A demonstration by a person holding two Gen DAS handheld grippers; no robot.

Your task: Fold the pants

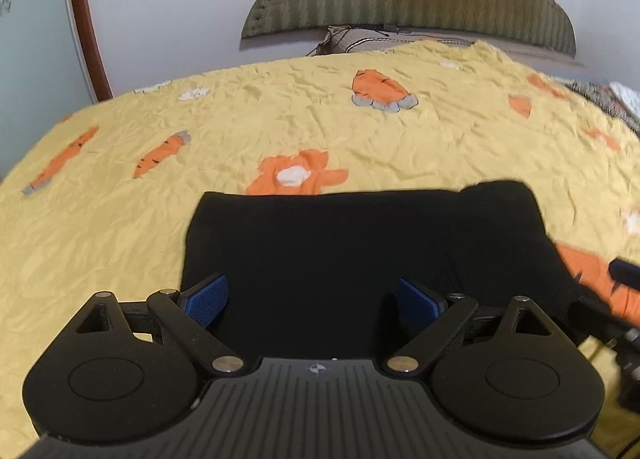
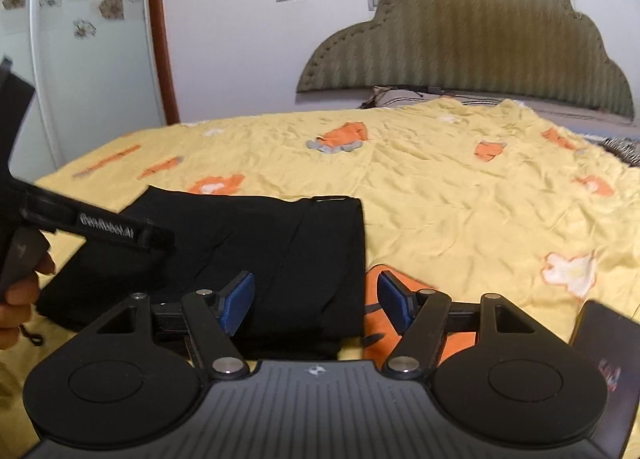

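- the black pants (image 1: 360,259) lie on the bed (image 1: 120,243), already doubled into a squat rectangle, flat on the yellow carrot-print sheet (image 2: 460,187); judging by that compact shape, most of the folding looks done.
- the left gripper (image 1: 314,301) hangs over the near part of the pants with its blue fingers (image 1: 208,299) spread wide; black cloth shows under and between them, but nothing is pinched.
- the right gripper (image 2: 316,301) straddles the right edge of the pants: one of its fingers (image 2: 238,301) sits over the cloth, the other over an orange patch of bare sheet. they stand apart and grip nothing; the edge lies between them, likely lined up for a pinch or a smoothing pass.
- in the right wrist view the other tool crosses the left side of the frame above the far-left part of the pants, with a hand (image 2: 20,291) on its grip.
- a dark phone (image 2: 608,371) lies on the sheet just right of the right fingers, apart from the pants.
- there are no containers in view; the bed simply carries the pants and the phone.
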